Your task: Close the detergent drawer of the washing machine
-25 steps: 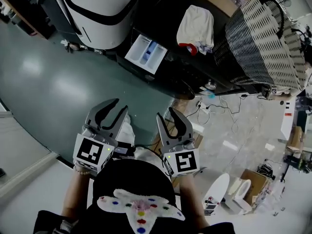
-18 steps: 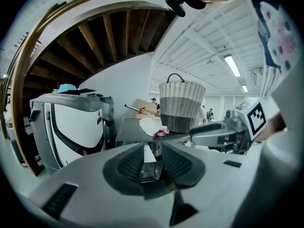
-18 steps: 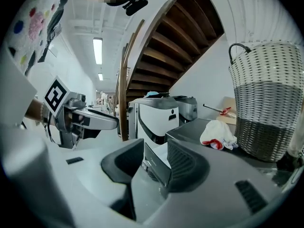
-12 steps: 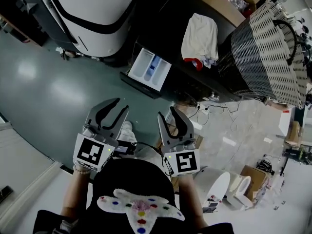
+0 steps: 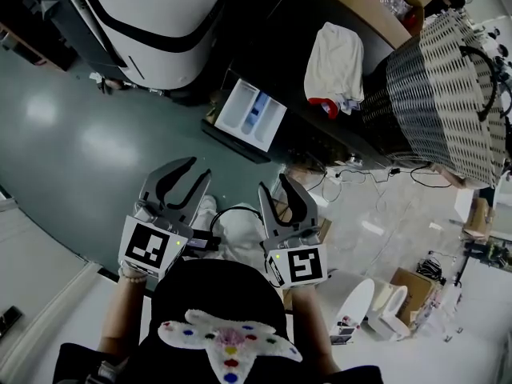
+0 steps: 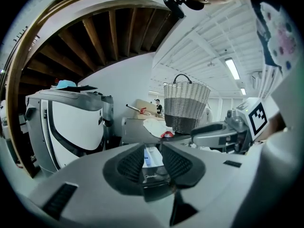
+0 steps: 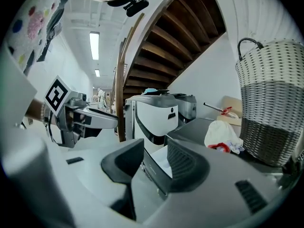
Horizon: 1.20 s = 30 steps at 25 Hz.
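Left gripper (image 5: 200, 169): jaws spread, and I have nothing between the pads (image 6: 130, 163); it is held low in front of the person.
Right gripper (image 5: 272, 184): jaws spread too and empty, just beside the left one and pointing the same way.
Detergent drawer (image 5: 252, 114): pulled out of the front of the dark washing machine (image 5: 316, 138). It is ahead of both grippers and well apart from them, with bare green floor (image 5: 88, 142) between. In each gripper view I see it through the gap between that gripper's jaws, far off.
Drawer contents: white compartments side by side, the middle one with a blue insert. I cannot tell whether any detergent is in them.
Machine top: a white cloth (image 5: 336, 54) with a red edge lies crumpled on it.
Wicker basket (image 5: 448, 86): stands upright beside the cloth, pale above and dark below, with a handle. I cannot see inside it.
Cardboard box (image 5: 372, 6): behind the cloth, with something red in it.
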Motion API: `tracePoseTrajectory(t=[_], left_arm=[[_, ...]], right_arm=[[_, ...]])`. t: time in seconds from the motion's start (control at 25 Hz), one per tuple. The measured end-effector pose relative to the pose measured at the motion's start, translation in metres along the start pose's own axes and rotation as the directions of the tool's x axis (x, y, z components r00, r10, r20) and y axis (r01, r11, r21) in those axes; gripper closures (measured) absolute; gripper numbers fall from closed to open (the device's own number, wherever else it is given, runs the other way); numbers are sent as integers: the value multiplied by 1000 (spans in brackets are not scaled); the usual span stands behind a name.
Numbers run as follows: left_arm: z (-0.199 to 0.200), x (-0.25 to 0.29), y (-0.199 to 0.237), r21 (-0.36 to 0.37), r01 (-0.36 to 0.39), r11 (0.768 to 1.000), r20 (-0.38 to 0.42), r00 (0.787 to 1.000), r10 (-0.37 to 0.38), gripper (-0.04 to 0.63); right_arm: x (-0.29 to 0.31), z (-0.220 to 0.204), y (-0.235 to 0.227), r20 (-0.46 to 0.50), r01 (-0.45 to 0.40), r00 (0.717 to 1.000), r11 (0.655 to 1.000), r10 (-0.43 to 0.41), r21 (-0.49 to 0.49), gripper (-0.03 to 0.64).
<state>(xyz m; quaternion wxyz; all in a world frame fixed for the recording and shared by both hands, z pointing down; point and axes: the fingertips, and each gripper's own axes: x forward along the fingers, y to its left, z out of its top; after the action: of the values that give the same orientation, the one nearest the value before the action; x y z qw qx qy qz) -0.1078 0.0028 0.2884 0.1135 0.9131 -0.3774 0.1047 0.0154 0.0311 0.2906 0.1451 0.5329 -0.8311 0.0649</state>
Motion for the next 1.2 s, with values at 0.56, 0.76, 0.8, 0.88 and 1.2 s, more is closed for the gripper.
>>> tracePoseTrajectory(t=[0.56,0.76,0.8,0.88,1.2], left_arm=[[14,21,-6,-5,-9,1000,23,1000,9,476],[7,27,-9,-9,-15,1000,6,1000,15,476],[4,28,-9,-8,-18,1000,-7,1000,18,476],[0,29,-9,-10,-25,1000,-27,999,25,476],[-11,37,2,-10,-47,999,-25,999,47,476]], right_arm=[[3,0,-22,-5,-31,1000,999,31,-9,479],[6,-7,-28,-16,-60,998,998,59,-5,479],[7,-8,-29,-17,-64,998,998,64,-2,479],[8,-12,-31,-21,-70,997,998,70,4,479],[19,-26,-27,-37,-104,994,994,105,30,479]])
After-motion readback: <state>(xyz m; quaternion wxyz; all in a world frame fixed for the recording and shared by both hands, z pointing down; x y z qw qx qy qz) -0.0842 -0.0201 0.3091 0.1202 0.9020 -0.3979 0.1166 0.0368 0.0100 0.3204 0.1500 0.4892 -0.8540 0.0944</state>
